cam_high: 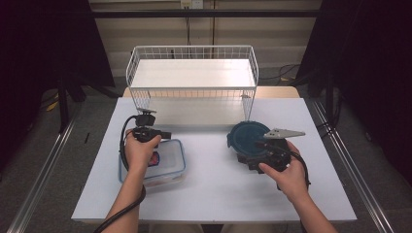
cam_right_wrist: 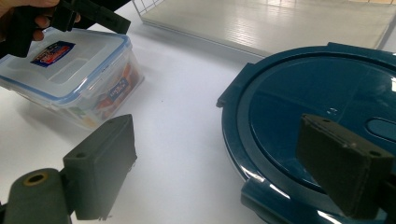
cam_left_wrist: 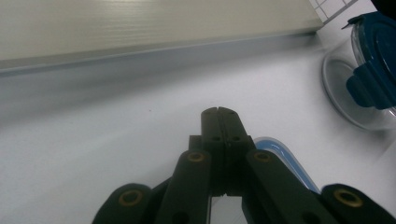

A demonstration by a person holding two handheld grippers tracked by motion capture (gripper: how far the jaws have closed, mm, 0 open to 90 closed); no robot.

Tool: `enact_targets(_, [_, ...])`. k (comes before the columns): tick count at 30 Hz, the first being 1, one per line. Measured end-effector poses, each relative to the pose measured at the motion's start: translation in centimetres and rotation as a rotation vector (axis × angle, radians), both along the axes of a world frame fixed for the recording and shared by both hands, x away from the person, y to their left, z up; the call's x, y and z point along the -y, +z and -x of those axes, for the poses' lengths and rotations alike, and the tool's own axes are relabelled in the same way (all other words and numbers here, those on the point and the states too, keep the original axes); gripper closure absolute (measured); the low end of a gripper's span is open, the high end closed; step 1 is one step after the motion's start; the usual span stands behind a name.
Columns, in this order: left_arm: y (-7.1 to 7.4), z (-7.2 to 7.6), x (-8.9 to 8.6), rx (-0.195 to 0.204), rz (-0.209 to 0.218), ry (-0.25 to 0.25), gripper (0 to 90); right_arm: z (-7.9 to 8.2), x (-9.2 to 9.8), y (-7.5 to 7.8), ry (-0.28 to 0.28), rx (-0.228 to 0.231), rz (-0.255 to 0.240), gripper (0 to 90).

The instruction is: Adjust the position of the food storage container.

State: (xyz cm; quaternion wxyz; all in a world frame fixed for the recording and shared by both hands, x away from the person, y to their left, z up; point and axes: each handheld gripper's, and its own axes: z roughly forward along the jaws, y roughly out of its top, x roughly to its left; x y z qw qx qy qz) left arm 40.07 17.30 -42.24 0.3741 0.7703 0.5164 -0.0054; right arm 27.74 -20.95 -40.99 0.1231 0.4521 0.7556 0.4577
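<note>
While the left hand-held gripper [cam_high: 144,127] hovers with jaws pressed together and empty over the rectangular clear box [cam_high: 170,165], the right hand-held gripper [cam_high: 252,145] waits wide open, holding nothing, at the round blue-lidded container [cam_high: 245,136]. A good grab likely means straddling the lid's rim squarely. Open bench [cam_high: 209,184] lies between them; the wire basket [cam_high: 192,73] stands behind.

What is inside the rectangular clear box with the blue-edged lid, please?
Through the clear wall of the rectangular box, colourful items in red, orange and blue show, maybe printed packets. What they are is hard to tell. The labelled lid hides the rest from above.
</note>
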Motion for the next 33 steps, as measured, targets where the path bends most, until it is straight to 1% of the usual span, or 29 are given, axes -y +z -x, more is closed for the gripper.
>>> enact_targets(1, [0.0,0.1,0.0,0.002,0.007,0.008,90.0,0.0,-0.1,0.0,0.001,-0.002,-0.002,12.0])
enact_targets(2, [0.2,0.1,-0.2,-0.002,0.005,0.002,90.0,-0.1,-0.2,0.0,0.004,-0.001,-0.003,12.0])
enact_targets(3, [0.3,0.2,-0.4,0.006,0.007,0.003,90.0,-0.1,-0.2,0.0,0.006,0.0,-0.002,12.0])
enact_targets(4, [0.6,0.5,-0.7,0.021,0.015,0.014,90.0,-0.2,-0.2,0.0,0.008,-0.001,-0.003,12.0])
enact_targets(5, [0.8,0.6,-1.0,0.027,0.02,0.023,90.0,-0.2,-0.3,0.0,0.011,-0.001,-0.005,12.0])
enact_targets(6, [1.1,0.7,-1.6,0.034,0.022,0.024,90.0,-0.3,-0.4,-0.1,0.012,-0.002,-0.005,12.0])
enact_targets(8, [1.5,1.2,-2.7,0.043,0.032,0.06,90.0,-0.4,-0.6,-0.2,0.017,-0.008,-0.002,12.0])
enact_targets(9, [1.6,1.3,-3.2,0.048,0.033,0.062,90.0,-0.5,-0.8,-0.3,0.023,-0.011,-0.003,12.0])
enact_targets(10, [1.8,1.6,-3.9,0.056,0.025,0.077,90.0,-0.5,-0.9,-0.4,0.026,-0.011,-0.002,12.0])
enact_targets(11, [1.9,1.9,-4.3,0.058,0.029,0.093,90.0,-0.6,-1.1,-0.4,0.033,-0.014,-0.003,12.0])
enact_targets(13, [2.1,2.5,-5.4,0.061,0.032,0.112,90.0,-0.6,-1.3,-0.4,0.041,-0.014,-0.004,12.0])
enact_targets(14, [2.1,2.9,-5.9,0.07,0.023,0.119,90.0,-0.7,-1.5,-0.4,0.043,-0.014,-0.006,12.0])
enact_targets(15, [2.2,3.2,-6.5,0.069,0.02,0.121,90.0,-0.8,-1.6,-0.4,0.047,-0.013,-0.008,12.0])
enact_targets(16, [2.2,3.5,-6.8,0.077,0.031,0.146,90.0,-0.9,-1.8,-0.3,0.048,-0.015,-0.009,11.9])
enact_targets(17, [2.2,3.8,-7.3,0.076,0.029,0.144,90.0,-0.9,-1.9,-0.3,0.049,-0.019,-0.011,12.0])
enact_targets(20, [2.2,4.7,-8.6,0.077,0.027,0.169,90.0,-1.3,-2.7,-0.3,0.066,-0.023,-0.014,11.9])
enact_targets(21, [2.1,5.0,-9.0,0.079,0.025,0.188,90.0,-1.3,-2.7,-0.3,0.066,-0.023,-0.014,11.9])
enact_targets(22, [2.2,5.3,-9.7,0.083,0.013,0.196,90.0,-1.4,-2.9,-0.4,0.072,-0.023,-0.014,11.9])
enact_targets(24, [2.1,5.8,-10.6,0.091,0.016,0.227,90.0,-1.6,-3.2,-0.6,0.081,-0.032,-0.014,11.9])
enact_targets(25, [2.1,6.0,-11.2,0.091,0.008,0.222,90.0,-1.6,-3.2,-0.6,0.081,-0.032,-0.014,11.9])
enact_targets(26, [1.9,6.5,-11.7,0.1,0.016,0.272,90.0,-1.7,-3.3,-0.8,0.085,-0.036,-0.012,11.9])
enact_targets(27, [1.9,6.5,-11.7,0.1,0.016,0.272,90.0,-1.7,-3.3,-0.8,0.085,-0.036,-0.012,11.9])
enact_targets(28, [1.8,6.7,-12.3,0.088,-0.004,0.247,90.0,-1.7,-3.4,-0.9,0.083,-0.042,-0.012,11.9])
enact_targets(31, [1.3,7.4,-13.1,0.084,0.017,0.281,90.0,-1.9,-3.7,-1.0,0.09,-0.044,-0.009,11.9])
enact_targets(32, [1.2,7.6,-13.3,0.077,0.022,0.284,90.0,-1.9,-3.7,-0.9,0.092,-0.042,-0.01,11.9])
enact_targets(33, [1.0,7.8,-13.5,0.081,0.028,0.283,90.0,-1.9,-3.8,-0.9,0.094,-0.04,-0.009,11.9])
